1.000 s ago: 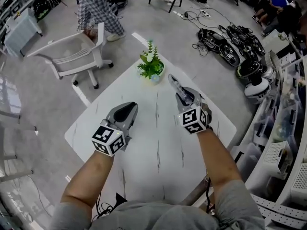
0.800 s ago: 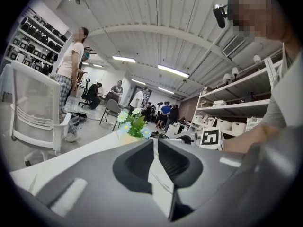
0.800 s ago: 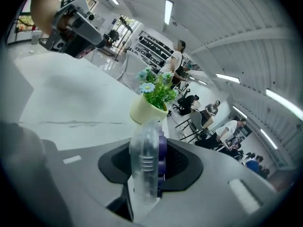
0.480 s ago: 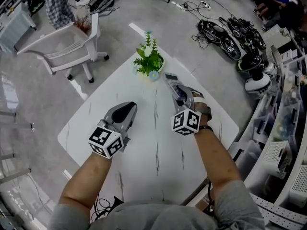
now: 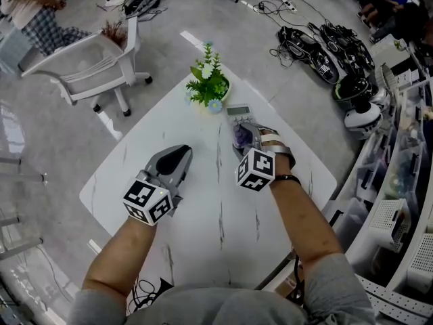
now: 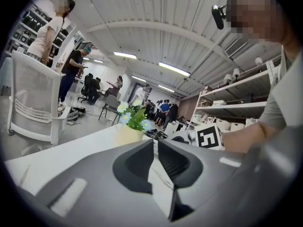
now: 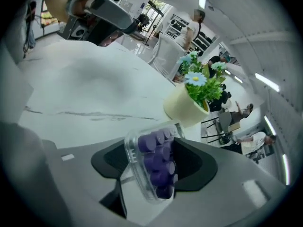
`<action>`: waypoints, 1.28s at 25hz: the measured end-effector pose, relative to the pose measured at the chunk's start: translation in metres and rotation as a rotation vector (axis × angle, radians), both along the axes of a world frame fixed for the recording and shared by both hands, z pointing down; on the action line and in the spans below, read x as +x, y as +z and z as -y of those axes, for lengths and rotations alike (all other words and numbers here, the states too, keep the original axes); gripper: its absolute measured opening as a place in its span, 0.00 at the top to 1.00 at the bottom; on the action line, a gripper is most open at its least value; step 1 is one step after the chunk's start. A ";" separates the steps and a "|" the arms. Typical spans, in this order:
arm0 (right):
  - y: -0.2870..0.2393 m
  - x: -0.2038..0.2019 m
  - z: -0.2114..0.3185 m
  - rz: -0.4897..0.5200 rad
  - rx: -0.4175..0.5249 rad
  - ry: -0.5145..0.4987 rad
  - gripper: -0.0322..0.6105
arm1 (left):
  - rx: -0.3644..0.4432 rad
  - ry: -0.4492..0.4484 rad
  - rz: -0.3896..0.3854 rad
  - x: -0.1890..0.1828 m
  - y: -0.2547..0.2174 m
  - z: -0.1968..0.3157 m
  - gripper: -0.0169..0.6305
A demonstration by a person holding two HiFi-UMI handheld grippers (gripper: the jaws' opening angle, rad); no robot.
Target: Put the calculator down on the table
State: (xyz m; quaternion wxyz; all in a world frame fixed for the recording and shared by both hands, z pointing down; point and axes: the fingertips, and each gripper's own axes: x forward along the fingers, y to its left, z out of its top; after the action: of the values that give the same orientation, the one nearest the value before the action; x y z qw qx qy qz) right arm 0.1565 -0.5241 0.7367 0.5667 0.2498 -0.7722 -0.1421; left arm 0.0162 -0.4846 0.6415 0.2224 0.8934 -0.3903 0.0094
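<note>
On white marble table (image 5: 203,208): cream pot (image 7: 182,109) holding green plant (image 7: 204,86) with blue and white daisies. Just short of pot, between jaws of right gripper (image 7: 150,142): clear-cased calculator (image 7: 152,167), purple keys, leaning on one jaw, gap at other (jaws just been opening, grip let go). Display end poking past fingertips, down at tabletop. Left gripper (image 6: 155,143) well aside, low over table, jaws drawn to thin slit, nothing in it.
</note>
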 end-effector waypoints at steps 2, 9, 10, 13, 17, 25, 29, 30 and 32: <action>0.011 -0.003 -0.009 0.045 -0.091 0.025 0.51 | 0.001 0.002 -0.002 -0.001 -0.002 0.000 0.83; 0.010 -0.015 -0.021 0.286 -0.347 0.158 0.41 | -0.014 -0.003 -0.010 -0.007 -0.003 -0.002 0.83; 0.011 -0.015 -0.021 0.287 -0.338 0.156 0.41 | -0.015 -0.004 -0.012 -0.007 -0.003 -0.003 0.83; 0.009 -0.014 -0.021 0.329 -0.339 0.170 0.41 | -0.010 -0.002 -0.014 -0.006 -0.006 -0.005 0.83; 0.001 -0.014 -0.019 0.372 -0.313 0.187 0.41 | -0.002 -0.003 -0.015 -0.008 -0.009 -0.006 0.83; -0.039 -0.012 -0.013 0.473 -0.220 0.208 0.41 | 0.014 -0.008 -0.020 -0.008 -0.023 -0.012 0.84; -0.078 -0.008 -0.014 0.556 -0.169 0.234 0.41 | 0.038 -0.008 -0.022 -0.009 -0.042 -0.018 0.83; -0.089 -0.008 -0.015 0.582 -0.157 0.239 0.41 | 0.045 -0.008 -0.023 -0.009 -0.049 -0.020 0.83; -0.112 -0.006 -0.018 0.632 -0.141 0.252 0.41 | 0.063 -0.009 -0.025 -0.010 -0.065 -0.024 0.84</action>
State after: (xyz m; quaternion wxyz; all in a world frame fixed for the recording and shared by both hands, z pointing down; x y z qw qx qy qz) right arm 0.1502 -0.5066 0.6249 0.3285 0.3349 -0.8806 0.0671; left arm 0.0059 -0.4610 0.5766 0.1988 0.8983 -0.3916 -0.0149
